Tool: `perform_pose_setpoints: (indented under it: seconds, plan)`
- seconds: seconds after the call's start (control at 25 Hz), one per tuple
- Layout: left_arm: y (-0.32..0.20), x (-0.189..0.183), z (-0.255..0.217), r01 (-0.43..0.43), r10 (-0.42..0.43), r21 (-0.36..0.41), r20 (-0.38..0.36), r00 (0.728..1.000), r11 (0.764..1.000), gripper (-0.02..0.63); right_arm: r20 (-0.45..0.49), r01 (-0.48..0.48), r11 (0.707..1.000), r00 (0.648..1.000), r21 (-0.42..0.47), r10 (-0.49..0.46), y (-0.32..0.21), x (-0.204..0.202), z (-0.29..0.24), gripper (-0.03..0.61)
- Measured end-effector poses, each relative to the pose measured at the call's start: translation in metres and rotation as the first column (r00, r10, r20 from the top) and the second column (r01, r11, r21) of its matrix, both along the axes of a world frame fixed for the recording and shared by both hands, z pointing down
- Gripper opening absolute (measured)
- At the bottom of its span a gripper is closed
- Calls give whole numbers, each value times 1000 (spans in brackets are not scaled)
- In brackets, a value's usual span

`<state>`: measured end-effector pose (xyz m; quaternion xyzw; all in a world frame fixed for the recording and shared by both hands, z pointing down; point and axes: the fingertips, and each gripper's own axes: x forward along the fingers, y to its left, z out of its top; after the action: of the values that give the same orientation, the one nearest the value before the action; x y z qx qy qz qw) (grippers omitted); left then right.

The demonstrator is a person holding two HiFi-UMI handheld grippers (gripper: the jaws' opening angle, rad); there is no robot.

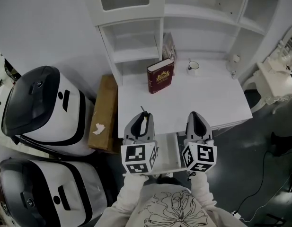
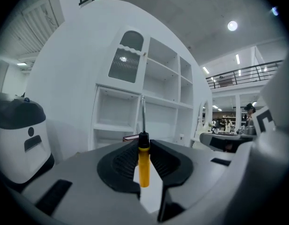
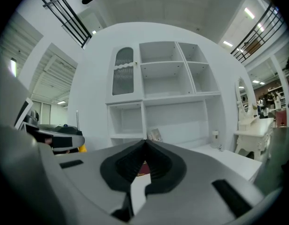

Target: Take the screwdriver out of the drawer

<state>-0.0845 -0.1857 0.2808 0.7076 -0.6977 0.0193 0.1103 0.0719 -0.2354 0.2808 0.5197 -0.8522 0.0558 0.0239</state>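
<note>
My left gripper (image 2: pixel 143 146) is shut on the screwdriver (image 2: pixel 143 161), which has a yellow handle, a black collar and a thin metal shaft standing upright between the pads. In the head view the left gripper (image 1: pixel 142 118) hovers over the front of the white desk (image 1: pixel 216 98), and the screwdriver's shaft (image 1: pixel 144 111) pokes out of its tip. The right gripper (image 1: pixel 195 117) floats beside it over the desk, and its jaws (image 3: pixel 144 146) meet at the tips with nothing between them. The open drawer (image 1: pixel 168 156) lies below both grippers at the desk's front edge.
A dark red book (image 1: pixel 160 75) stands upright on the desk, a small mug (image 1: pixel 193 67) to its right. White shelves (image 1: pixel 136 41) rise behind. A cardboard box (image 1: pixel 104 112) and two white-and-black machines (image 1: pixel 41 108) stand to the left, a white chair (image 1: pixel 273 79) to the right.
</note>
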Motion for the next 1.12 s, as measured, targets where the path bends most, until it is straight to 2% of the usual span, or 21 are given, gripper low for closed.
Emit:
perform_pose_setpoints:
  seconds: [0.36,1.12]
  plan:
    - [2,2,-5,22,-22,26,13,1000,999,72,-1,0,1000,1000,7,0,-1,0,0,3]
    - [-3,0,1,10,-10,-5,40,999,1000,72,-5,-5,1000,1000,-9,5,-10,-2,6,3]
